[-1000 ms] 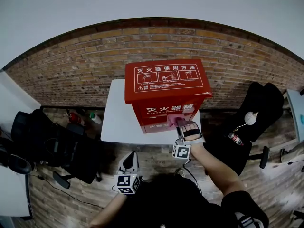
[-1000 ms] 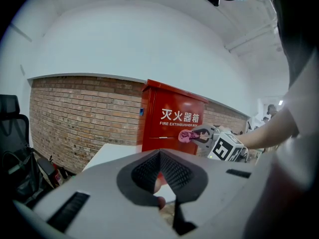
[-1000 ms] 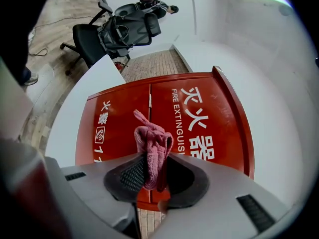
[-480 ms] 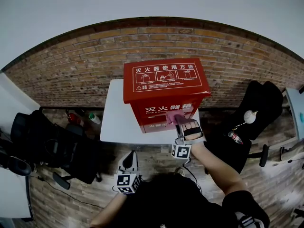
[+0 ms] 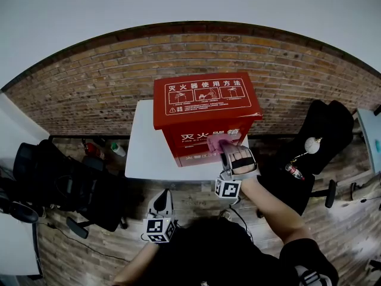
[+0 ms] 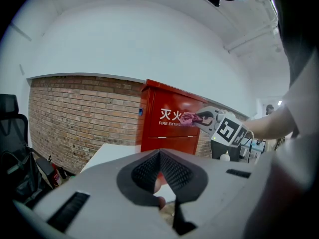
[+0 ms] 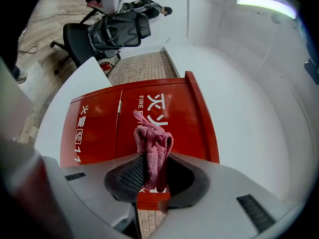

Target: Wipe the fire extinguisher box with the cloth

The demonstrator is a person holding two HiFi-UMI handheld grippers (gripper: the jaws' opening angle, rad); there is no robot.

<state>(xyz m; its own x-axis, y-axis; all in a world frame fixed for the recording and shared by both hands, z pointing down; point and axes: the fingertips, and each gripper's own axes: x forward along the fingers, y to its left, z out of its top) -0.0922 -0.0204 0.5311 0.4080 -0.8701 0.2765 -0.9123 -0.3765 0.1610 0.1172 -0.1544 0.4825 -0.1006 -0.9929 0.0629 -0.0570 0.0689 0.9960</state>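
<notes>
Item: my right gripper [image 5: 231, 149], jaws clamped on pink cloth [image 7: 152, 143]. Cloth pressed to front of red fire extinguisher box [image 5: 205, 100], frame centre, on white table [image 5: 143, 154]. My left gripper [image 6: 159, 169]: lower centre, jaws together, empty.

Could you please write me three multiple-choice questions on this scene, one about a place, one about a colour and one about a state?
1. Where does the red box stand? A) on the floor B) on the white table C) on a chair
2. What colour is the cloth? A) pink B) blue C) yellow
3. How is the right gripper? A) open, empty B) shut on the cloth C) shut on a bottle
Answers: 1 B, the head view shows it on the white table; 2 A, its folds are pink; 3 B, its jaws pinch the cloth.
</notes>
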